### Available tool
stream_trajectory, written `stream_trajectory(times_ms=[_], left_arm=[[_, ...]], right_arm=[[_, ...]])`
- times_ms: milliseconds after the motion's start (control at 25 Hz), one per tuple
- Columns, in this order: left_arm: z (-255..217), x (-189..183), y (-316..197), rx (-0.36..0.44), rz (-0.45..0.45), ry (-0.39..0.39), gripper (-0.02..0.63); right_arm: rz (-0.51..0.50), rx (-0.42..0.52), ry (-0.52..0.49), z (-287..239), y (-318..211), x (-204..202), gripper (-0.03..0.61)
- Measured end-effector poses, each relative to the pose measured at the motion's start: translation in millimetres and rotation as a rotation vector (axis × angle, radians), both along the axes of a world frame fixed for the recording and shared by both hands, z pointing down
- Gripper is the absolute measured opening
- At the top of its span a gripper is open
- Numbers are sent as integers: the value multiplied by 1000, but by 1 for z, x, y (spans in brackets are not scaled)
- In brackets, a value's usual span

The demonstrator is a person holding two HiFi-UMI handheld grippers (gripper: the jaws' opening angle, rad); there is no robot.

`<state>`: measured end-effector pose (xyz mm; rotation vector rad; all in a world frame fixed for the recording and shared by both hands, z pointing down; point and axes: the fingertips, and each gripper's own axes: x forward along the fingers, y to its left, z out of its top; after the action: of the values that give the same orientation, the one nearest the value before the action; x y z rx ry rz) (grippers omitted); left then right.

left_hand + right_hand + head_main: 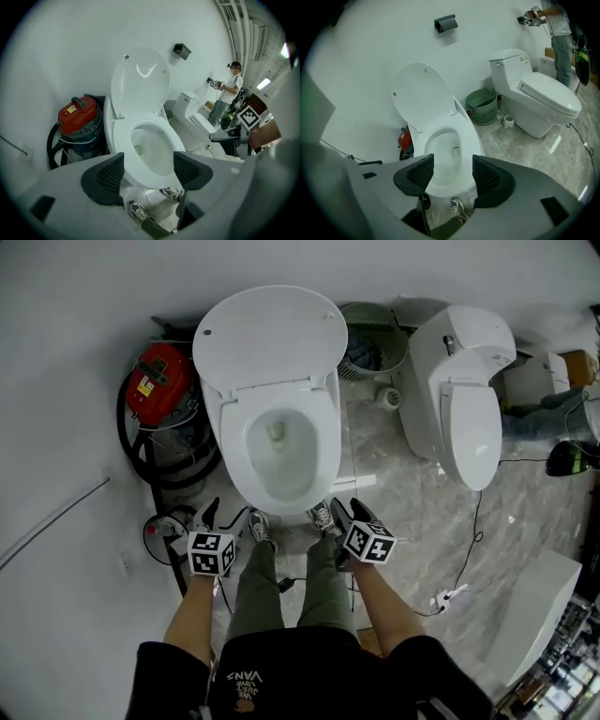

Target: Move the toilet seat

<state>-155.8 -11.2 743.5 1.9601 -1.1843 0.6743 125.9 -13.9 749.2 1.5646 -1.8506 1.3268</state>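
Bright even indoor light, soft shadows, glare on the raised lid [140, 79] — gripper views fisheye-warped, dark-vignetted corners.

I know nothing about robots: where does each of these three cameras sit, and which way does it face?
Head view: on the person's head, facing steeply down at the open toilet; forearms, legs, shoes, left gripper and right gripper show.
Left gripper view: on the left gripper, looking along its open fingers at the toilet's front; shoes below.
Right gripper view: on the right gripper, likewise; one shoe below.
Shared: all three show the toilet and red vacuum.
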Motion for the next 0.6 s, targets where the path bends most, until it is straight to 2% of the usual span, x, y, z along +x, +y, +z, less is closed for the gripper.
stream_trajectory(times_ms=[120,360,600], left_arm=[[23,-1,2,-65,-61,36,343],[61,2,3,-204,-271,219,394],[101,-8,12,-317,-545,338,417]], right_arm=[[62,-66,-29,26,8,4,256],[229,-193,-126,75,18,12,290],[246,-257,-169,107,21,10,311]])
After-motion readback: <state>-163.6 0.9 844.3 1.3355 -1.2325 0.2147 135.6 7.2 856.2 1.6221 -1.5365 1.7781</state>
